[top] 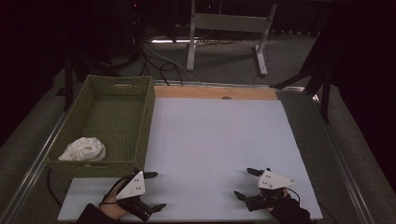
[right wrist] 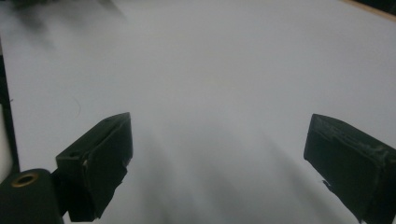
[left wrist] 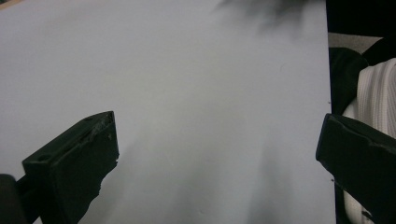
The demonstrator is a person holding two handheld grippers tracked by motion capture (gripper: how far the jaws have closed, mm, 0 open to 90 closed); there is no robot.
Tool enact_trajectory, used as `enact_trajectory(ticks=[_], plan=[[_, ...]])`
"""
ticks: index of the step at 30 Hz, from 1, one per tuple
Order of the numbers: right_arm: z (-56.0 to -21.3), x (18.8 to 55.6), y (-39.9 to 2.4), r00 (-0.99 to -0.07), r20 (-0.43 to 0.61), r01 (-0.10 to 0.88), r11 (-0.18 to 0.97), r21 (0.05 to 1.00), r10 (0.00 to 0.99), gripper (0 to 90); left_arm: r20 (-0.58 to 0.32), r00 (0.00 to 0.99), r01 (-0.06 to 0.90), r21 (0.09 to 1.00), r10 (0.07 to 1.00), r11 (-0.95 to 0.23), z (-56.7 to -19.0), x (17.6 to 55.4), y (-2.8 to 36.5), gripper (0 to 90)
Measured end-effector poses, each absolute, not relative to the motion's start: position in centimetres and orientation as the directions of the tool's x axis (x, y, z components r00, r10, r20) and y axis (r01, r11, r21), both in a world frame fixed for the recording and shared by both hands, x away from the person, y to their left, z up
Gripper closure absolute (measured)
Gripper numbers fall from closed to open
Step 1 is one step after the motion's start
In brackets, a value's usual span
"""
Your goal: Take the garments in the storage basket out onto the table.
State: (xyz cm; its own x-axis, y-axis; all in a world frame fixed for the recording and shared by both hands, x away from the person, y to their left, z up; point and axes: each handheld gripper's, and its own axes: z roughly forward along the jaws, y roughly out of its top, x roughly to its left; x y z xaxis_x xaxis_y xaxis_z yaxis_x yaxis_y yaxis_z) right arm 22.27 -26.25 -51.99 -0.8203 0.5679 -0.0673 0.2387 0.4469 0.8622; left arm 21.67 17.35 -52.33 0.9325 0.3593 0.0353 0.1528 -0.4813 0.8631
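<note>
Both tools sit at the near edge of the table [top: 219, 140]: the left hand-held gripper [top: 156, 190] and the right hand-held gripper [top: 243, 183], each with jaws spread wide and holding nothing. Beyond the left one, the white cloth [top: 84, 149] lies bundled in the green basket [top: 140, 140]. It looks finished to me, with nothing left on the white surface.

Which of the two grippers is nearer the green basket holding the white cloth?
The left gripper, at the board's near left corner just below the green basket; the right gripper sits across the white board.
</note>
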Motion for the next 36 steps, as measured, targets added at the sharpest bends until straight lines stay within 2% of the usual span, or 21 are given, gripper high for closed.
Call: enact_trajectory(ticks=[9, 17, 26, 33, 36], plan=[[-52.1, 22.2, -26.4, -0.815, -0.098, 0.212, 0.452, 0.866, 0.571, 8.4, 0.044, 0.941, 0.138, 0.855, 0.335, -0.5, -52.3, 21.7, 17.3, 0.6], [-52.1, 22.1, -26.2, -0.819, -0.096, 0.209, 0.449, 0.869, 0.566, 8.4, 0.007, 0.967, 0.137, 0.825, 0.253, -0.548, -52.3, 21.6, 16.9, 0.6], [-51.9, 22.1, -26.2, -0.823, -0.089, 0.196, 0.429, 0.882, 0.56, 8.4, -0.02, 0.979, 0.137, 0.798, 0.201, -0.588, -51.8, 21.4, 16.3, 0.6], [-51.7, 21.9, -26.2, -0.825, -0.098, 0.178, 0.421, 0.89, 0.556, 8.4, -0.052, 0.984, 0.143, 0.81, 0.173, -0.568, -50.4, 21.7, 16.1, 0.5], [-51.6, 21.9, -26.2, -0.824, -0.095, 0.177, 0.412, 0.894, 0.559, 8.4, -0.028, 0.986, 0.12, 0.796, 0.162, -0.593, -49.6, 21.7, 15.9, 0.5]])
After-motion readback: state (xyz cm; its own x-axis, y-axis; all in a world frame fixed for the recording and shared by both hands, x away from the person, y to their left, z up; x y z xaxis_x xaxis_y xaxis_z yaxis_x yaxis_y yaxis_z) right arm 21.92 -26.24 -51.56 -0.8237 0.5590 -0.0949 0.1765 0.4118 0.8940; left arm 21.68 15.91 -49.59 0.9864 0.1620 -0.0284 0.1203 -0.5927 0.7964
